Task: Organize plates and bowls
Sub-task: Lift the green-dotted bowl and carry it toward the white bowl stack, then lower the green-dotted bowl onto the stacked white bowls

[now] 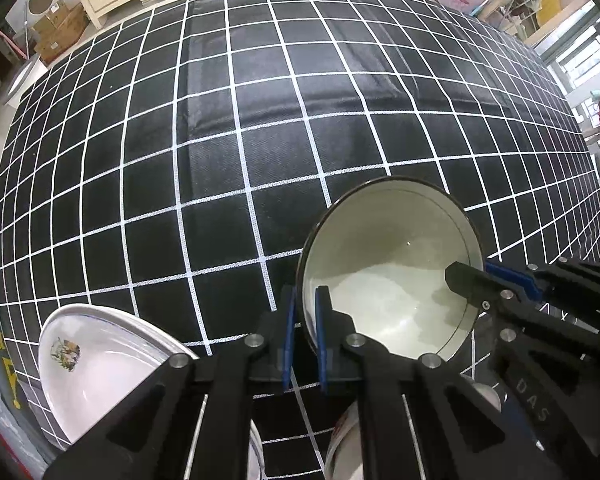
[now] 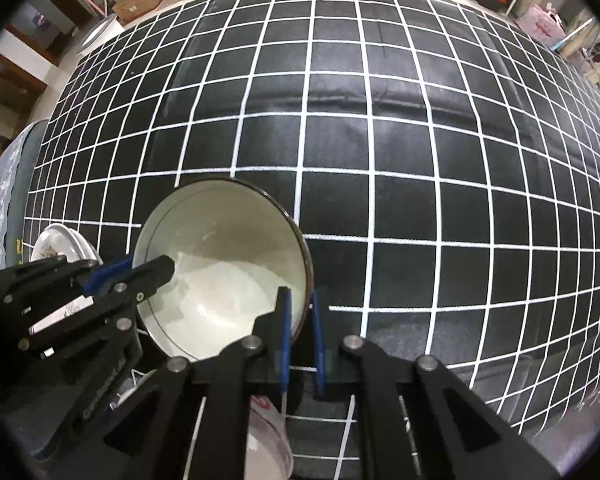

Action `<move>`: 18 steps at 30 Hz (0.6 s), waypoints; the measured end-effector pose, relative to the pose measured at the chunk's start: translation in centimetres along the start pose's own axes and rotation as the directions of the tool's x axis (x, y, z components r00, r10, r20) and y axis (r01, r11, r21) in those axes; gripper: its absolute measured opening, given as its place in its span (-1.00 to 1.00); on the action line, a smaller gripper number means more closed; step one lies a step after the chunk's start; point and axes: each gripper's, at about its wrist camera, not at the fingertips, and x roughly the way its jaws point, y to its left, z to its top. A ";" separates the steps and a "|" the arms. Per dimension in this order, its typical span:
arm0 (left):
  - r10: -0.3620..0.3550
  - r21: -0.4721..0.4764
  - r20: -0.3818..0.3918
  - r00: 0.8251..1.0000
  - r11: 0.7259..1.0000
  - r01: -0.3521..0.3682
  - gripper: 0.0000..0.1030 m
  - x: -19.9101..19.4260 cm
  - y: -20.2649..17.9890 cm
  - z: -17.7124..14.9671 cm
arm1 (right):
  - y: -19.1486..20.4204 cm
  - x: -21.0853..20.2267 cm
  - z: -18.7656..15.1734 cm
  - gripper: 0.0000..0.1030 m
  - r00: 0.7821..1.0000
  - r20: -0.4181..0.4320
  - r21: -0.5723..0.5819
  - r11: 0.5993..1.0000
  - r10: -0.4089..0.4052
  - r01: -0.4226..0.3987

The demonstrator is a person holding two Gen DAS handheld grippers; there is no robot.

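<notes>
You hold one bowl (image 1: 388, 276) between both tools, lifted above the black grid-lined counter (image 1: 220, 140). At the 8 o'clock edge of the left view, a white plate (image 1: 100, 364) with a small painted motif lies on the counter. At 6 o'clock, your left hand-held gripper (image 1: 305, 340) is clamped on the bowl's near-left rim, one blue pad inside, one outside. The bowl, dark outside and pale inside, looks empty. At 4 o'clock, your right hand-held gripper (image 2: 300, 340) is likewise clamped on the opposite rim. Another dish (image 2: 270, 432) sits partly hidden below. In my judgement, both grips are thin rim pinches, so pulling your hands apart or twisting unevenly could let the glazed rim slip and drop the bowl onto that dish.
</notes>
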 end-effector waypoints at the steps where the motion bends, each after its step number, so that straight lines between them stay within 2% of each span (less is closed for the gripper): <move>1: -0.001 -0.001 0.001 1.000 1.000 0.001 -0.84 0.2 0.2 -0.6 | 0.4 0.0 -0.4 -0.75 1.000 -0.005 0.008 1.000 0.001 -0.001; 3: -0.007 -0.004 0.000 1.000 1.000 0.007 -0.84 -0.2 -0.2 0.6 | -0.5 0.4 0.5 -0.75 1.000 -0.010 0.016 1.000 -0.003 0.003; 4: -0.012 -0.007 0.001 1.000 1.000 0.012 -0.84 -0.1 0.1 0.1 | 0.1 0.4 0.0 -0.75 1.000 -0.010 0.017 1.000 -0.014 0.014; 5: -0.016 -0.011 0.000 1.000 1.000 0.016 -0.84 -0.5 0.4 1.1 | -1.7 0.2 1.0 -0.75 1.000 -0.009 0.017 1.000 -0.020 0.020; 7: -0.018 -0.016 -0.002 1.000 1.000 0.018 -0.84 -0.6 0.9 0.9 | -1.7 0.0 0.8 -0.75 0.999 -0.006 0.014 0.999 -0.038 0.038; 10: -0.013 -0.017 -0.004 1.000 1.000 0.013 -0.84 -1.6 1.7 2.2 | -1.5 0.0 1.8 -0.75 1.000 -0.004 0.030 0.999 -0.015 0.015; 13: -0.013 -0.034 -0.003 1.000 0.999 0.013 -0.84 -2.1 3.3 2.2 | -2.0 0.0 2.6 -0.75 1.000 -0.001 0.085 0.996 0.024 -0.023; 15: -0.009 -0.030 -0.003 1.000 1.000 0.008 -0.84 -3.4 5.5 2.5 | -2.5 0.4 3.8 -0.76 1.000 -0.002 0.083 0.996 0.025 -0.024; 18: -0.010 -0.029 0.008 1.000 1.000 0.010 -0.84 -5.3 6.7 3.0 | -1.8 -0.1 4.5 -0.75 1.000 0.009 0.060 0.998 0.012 -0.013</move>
